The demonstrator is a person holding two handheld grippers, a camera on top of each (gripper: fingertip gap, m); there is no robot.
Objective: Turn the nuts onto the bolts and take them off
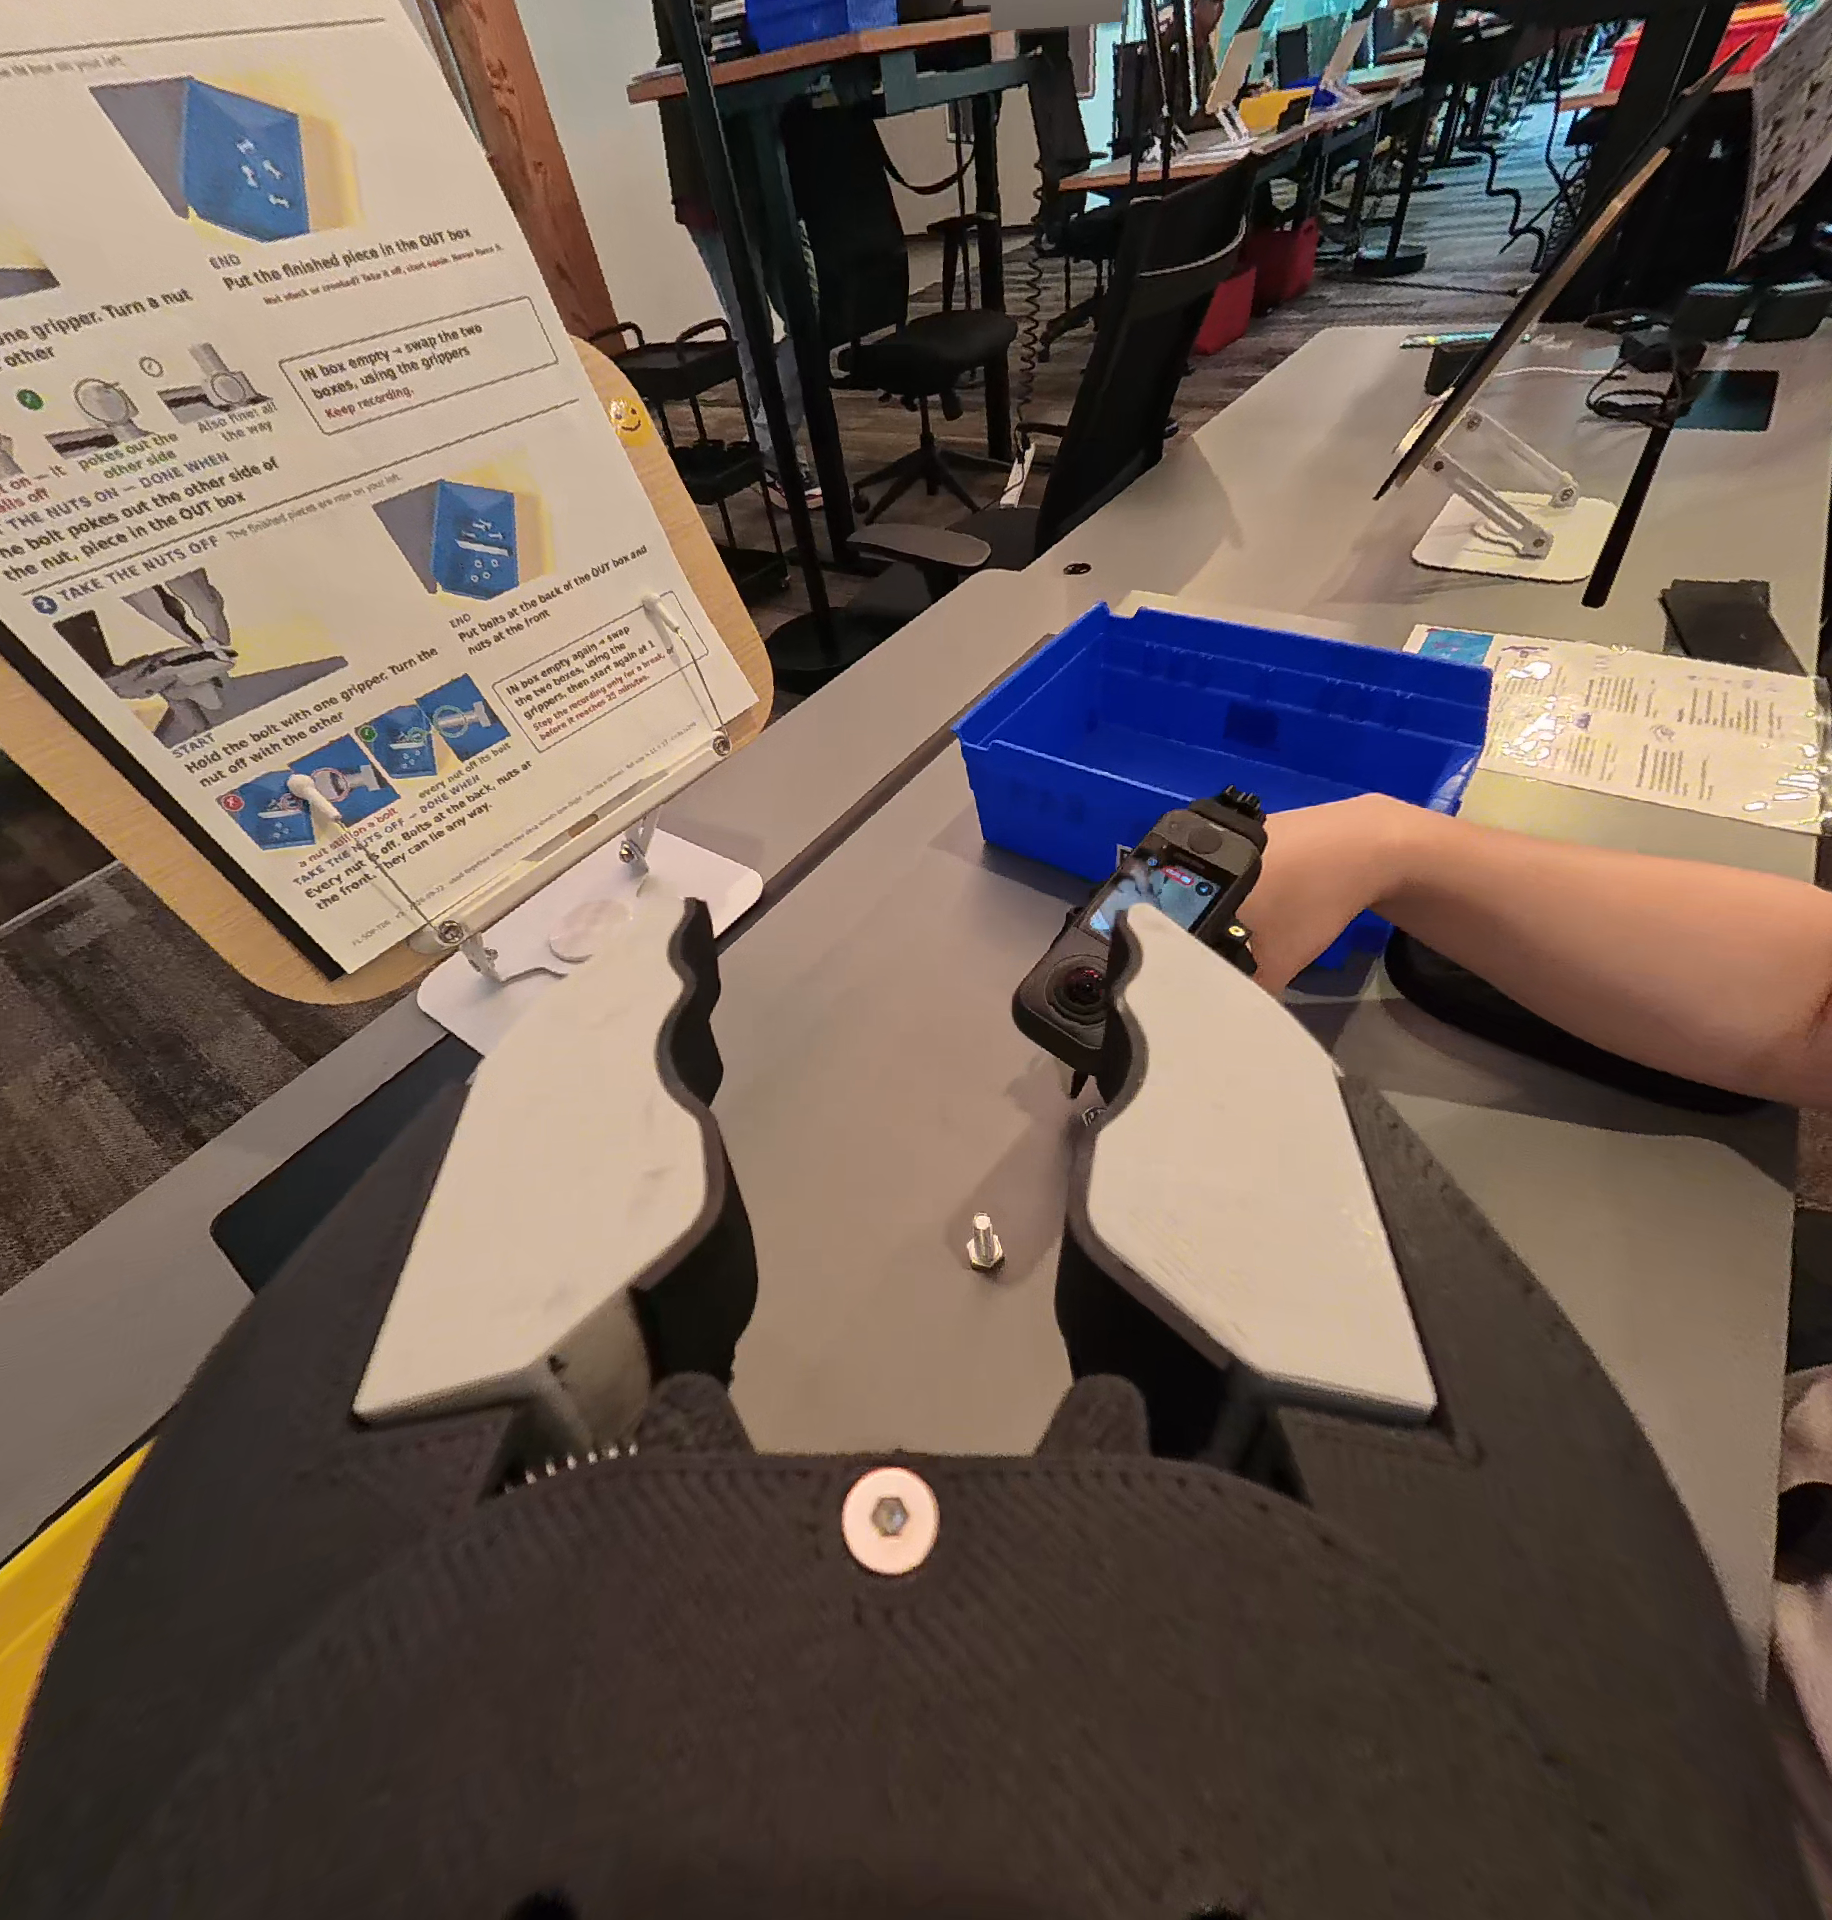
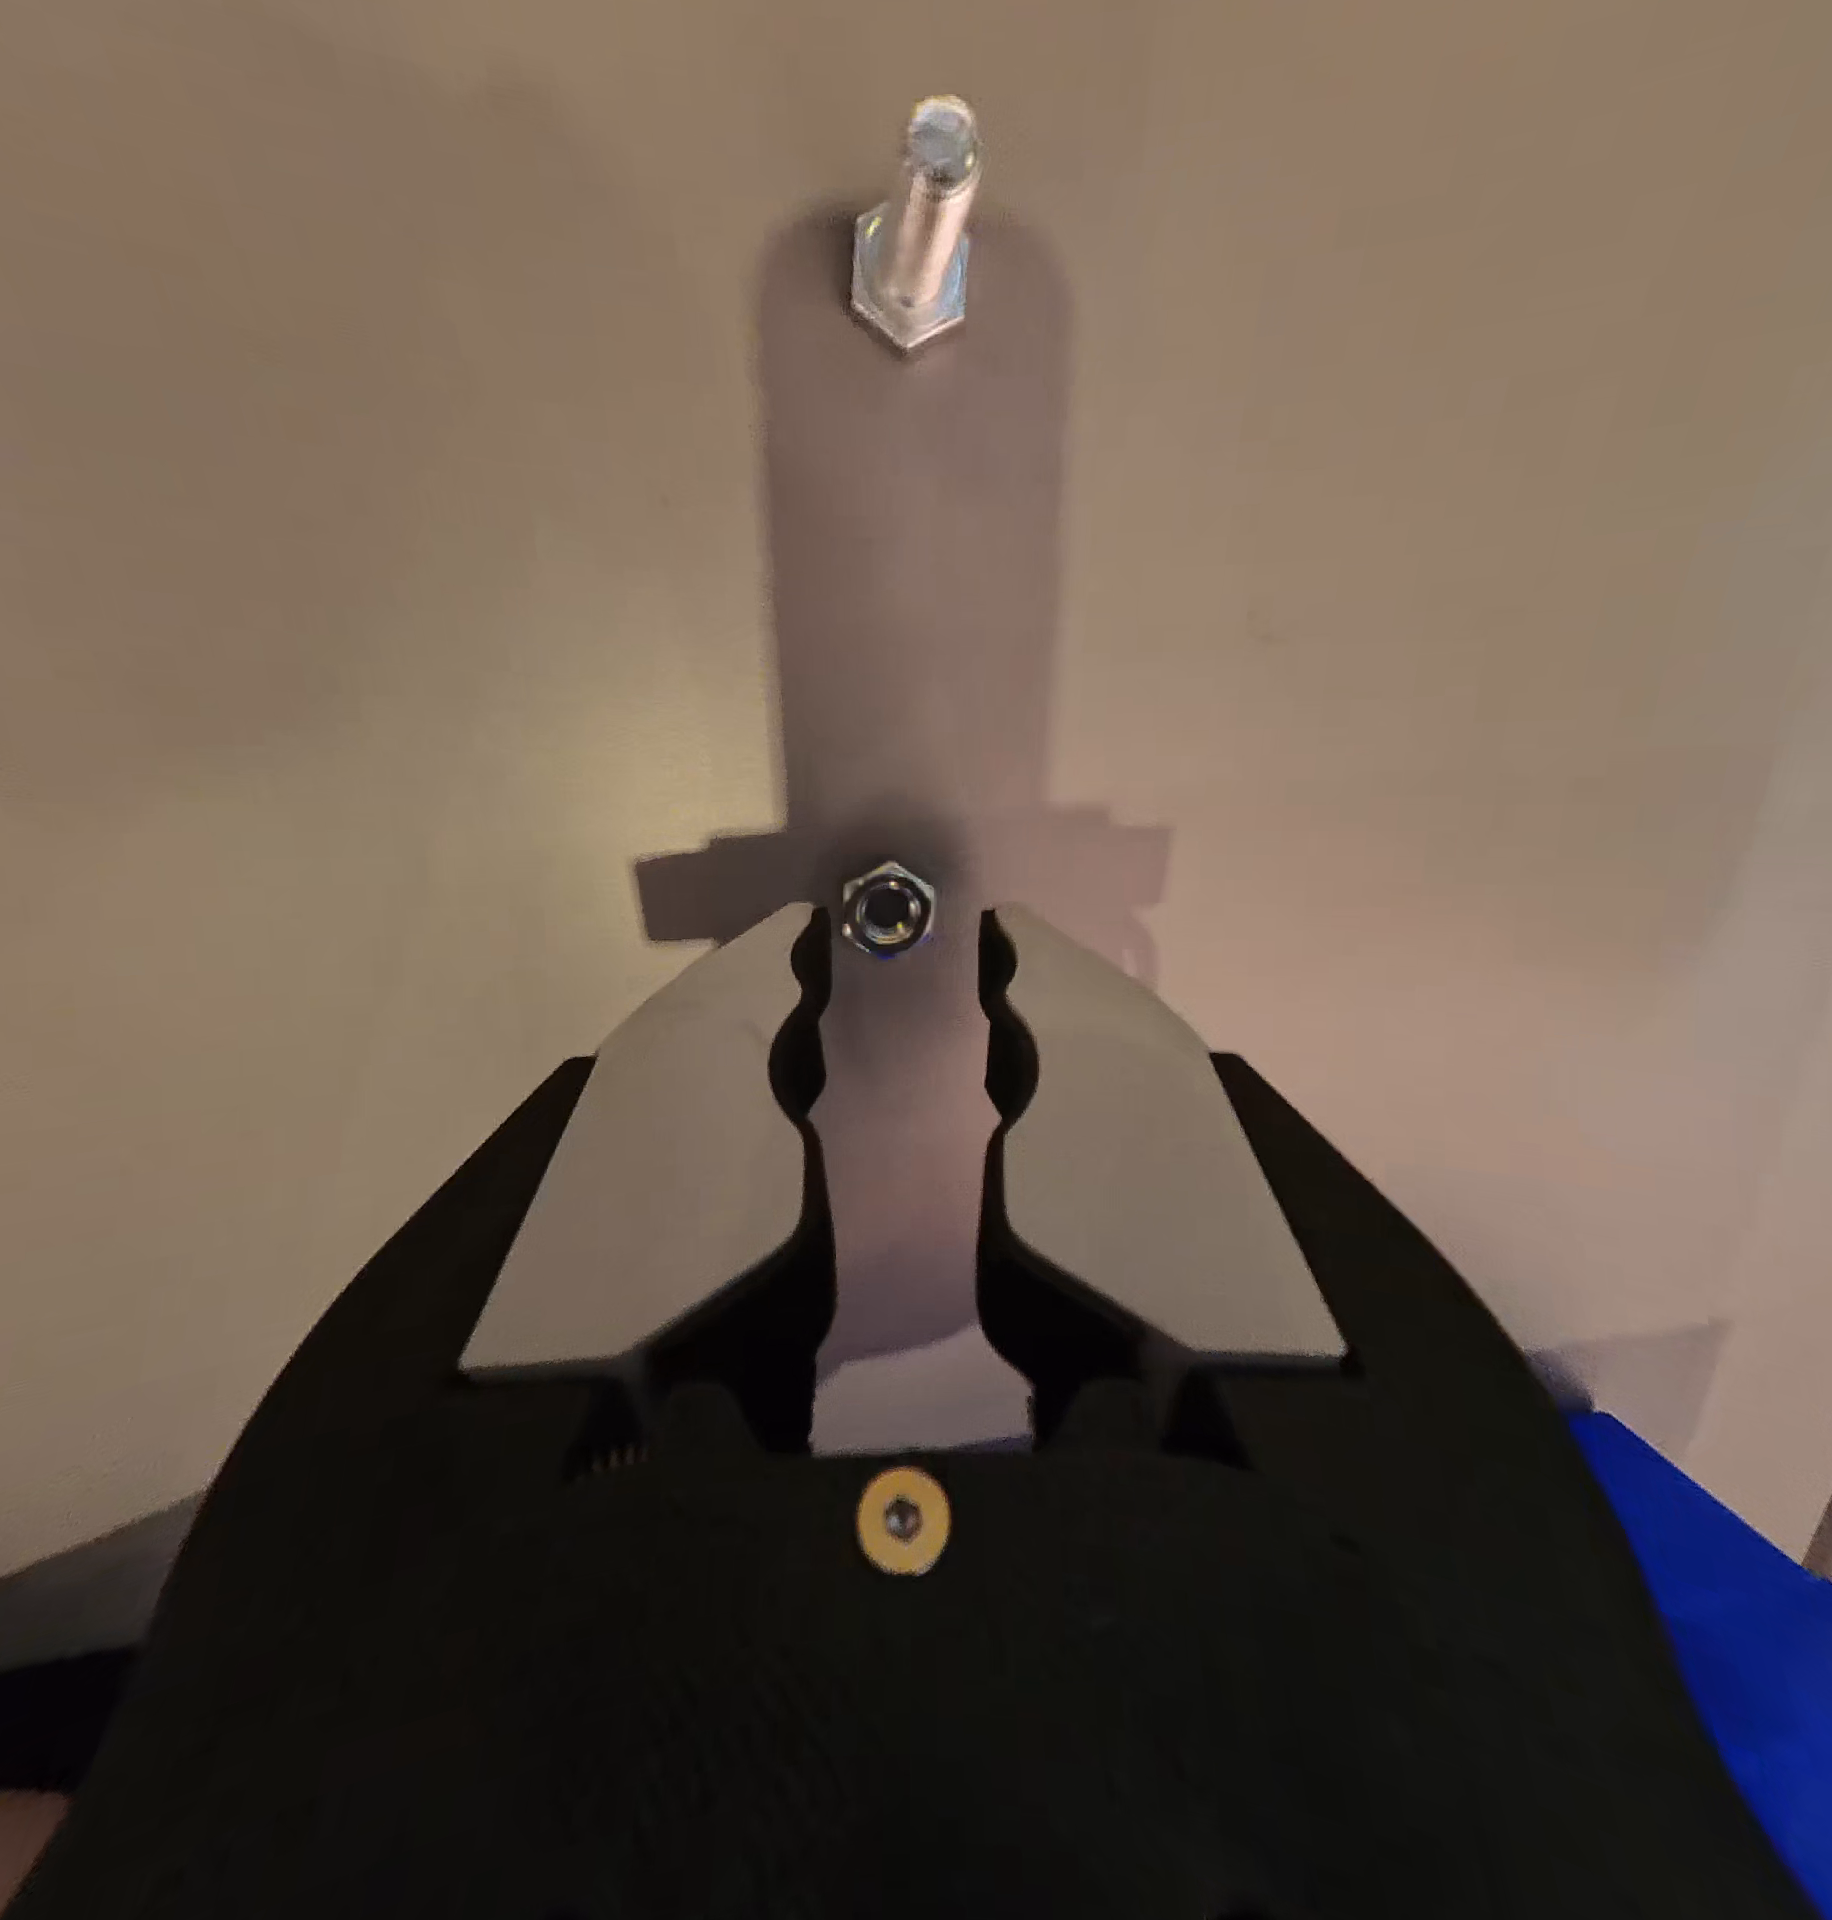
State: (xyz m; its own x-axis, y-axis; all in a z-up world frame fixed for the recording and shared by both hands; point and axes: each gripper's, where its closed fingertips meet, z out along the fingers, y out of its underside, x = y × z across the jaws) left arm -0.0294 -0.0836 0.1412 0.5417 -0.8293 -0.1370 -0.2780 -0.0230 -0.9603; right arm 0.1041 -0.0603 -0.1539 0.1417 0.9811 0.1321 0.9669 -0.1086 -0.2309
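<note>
1. The left gripper [image 1: 912, 971] hovers above the grey worktop [image 1: 870, 1060] with its jaws spread wide and nothing between them.
2. A silver hex bolt [image 1: 983, 1245] stands on its head on the worktop, shank pointing up, in the gap between the left fingers and nearer the right-hand one, touching neither.
3. The right gripper [image 2: 896, 920] points down at the worktop, jaws parted narrowly and holding nothing.
4. A small hex nut [image 2: 886, 914] lies flat on the worktop, hole up, right between the right gripper's tips; whether a pad touches it, I cannot tell.
5. In the right wrist view the bolt [image 2: 917, 234] stands upright, well apart from the nut and beyond it.
6. A blue bin [image 1: 1218, 727] sits at the back of the worktop, behind the person's hand [image 1: 1307, 894].
7. An instruction sheet on a stand [image 1: 299, 468] rises at the left.
</note>
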